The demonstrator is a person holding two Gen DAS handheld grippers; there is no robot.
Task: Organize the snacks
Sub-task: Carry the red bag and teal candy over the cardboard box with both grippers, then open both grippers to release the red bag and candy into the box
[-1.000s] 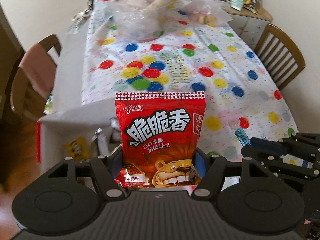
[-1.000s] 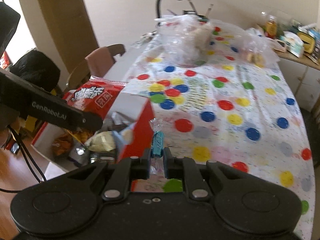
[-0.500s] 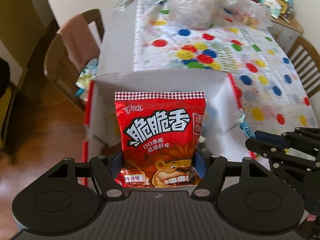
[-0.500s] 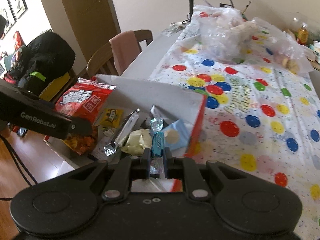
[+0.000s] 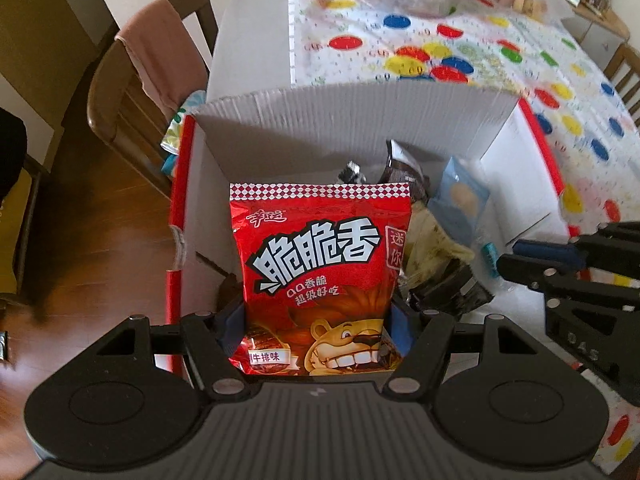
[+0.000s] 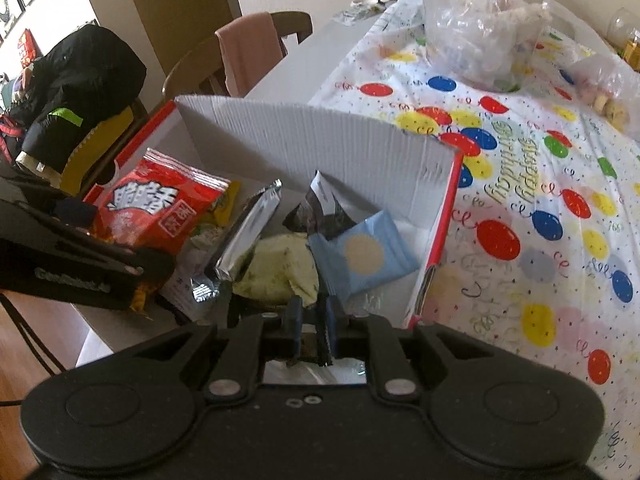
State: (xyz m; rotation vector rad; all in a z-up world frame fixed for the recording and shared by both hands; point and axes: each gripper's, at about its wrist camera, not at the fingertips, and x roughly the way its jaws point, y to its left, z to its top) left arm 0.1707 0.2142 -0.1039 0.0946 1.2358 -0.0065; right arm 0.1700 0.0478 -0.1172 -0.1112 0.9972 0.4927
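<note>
My left gripper [image 5: 320, 320] is shut on a red snack bag [image 5: 320, 264] with a lion on it, held upright over the left part of an open white cardboard box [image 5: 360, 120]. In the right wrist view the same red bag [image 6: 160, 208] hangs above the box [image 6: 320, 140]. My right gripper [image 6: 310, 312] hovers over the box's near right corner, its jaws a narrow gap apart with nothing between them. A small blue candy [image 5: 489, 249] lies just beyond its tips. Inside the box lie a light blue packet [image 6: 364, 256], a silver wrapper [image 6: 248, 232] and a pale yellow packet [image 6: 280, 272].
The box sits at the table's near left corner, with a balloon-print tablecloth [image 6: 540, 184] to its right. Clear plastic bags [image 6: 476, 40] stand at the far end. A wooden chair with a pink cloth [image 6: 248, 52] stands left of the table, and a dark jacket [image 6: 80, 88] is nearer.
Both grippers have moved over the open box and lower toward it. The blue candy has left my right gripper's fingers. The red bag stays held in the left gripper.
</note>
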